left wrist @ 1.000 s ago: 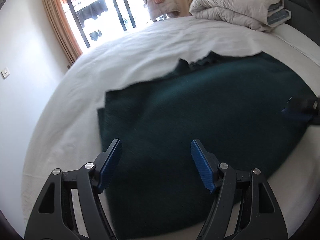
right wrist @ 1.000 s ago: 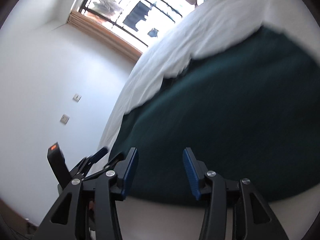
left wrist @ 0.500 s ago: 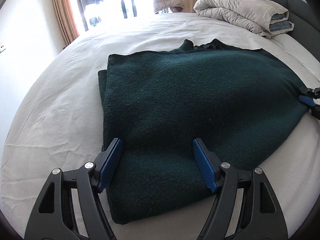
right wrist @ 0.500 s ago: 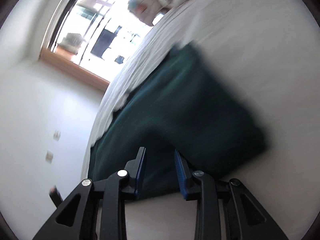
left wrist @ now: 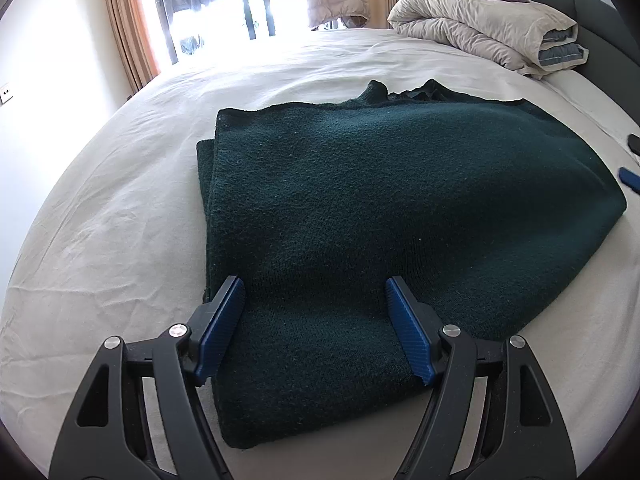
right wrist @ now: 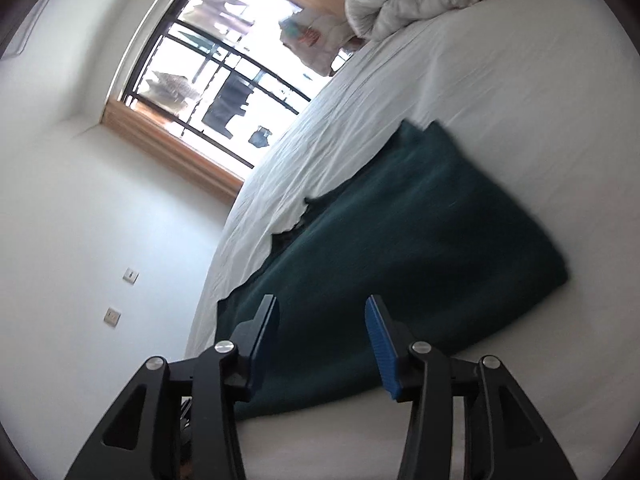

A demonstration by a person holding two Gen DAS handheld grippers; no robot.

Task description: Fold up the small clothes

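A dark green knitted garment (left wrist: 380, 208) lies folded over on the white bed sheet (left wrist: 100, 232). Its doubled edge shows at the left and a collar bump at the far side. My left gripper (left wrist: 316, 312) is open and empty, its blue pads just above the garment's near edge. In the right wrist view the same garment (right wrist: 420, 248) lies on the sheet, seen tilted. My right gripper (right wrist: 322, 322) is open and empty, over the garment's near end. A blue pad of the right gripper (left wrist: 630, 179) shows at the right edge of the left wrist view, just off the garment.
A rolled beige duvet (left wrist: 480, 28) with purple and yellow cushions lies at the far right of the bed. A window with curtains (left wrist: 132, 24) and a balcony is beyond the bed. A white wall (right wrist: 80, 200) stands at the left.
My right gripper has opened and let go of the garment's corner, then drawn back from it. The garment has settled flat. My left gripper stays open in place.
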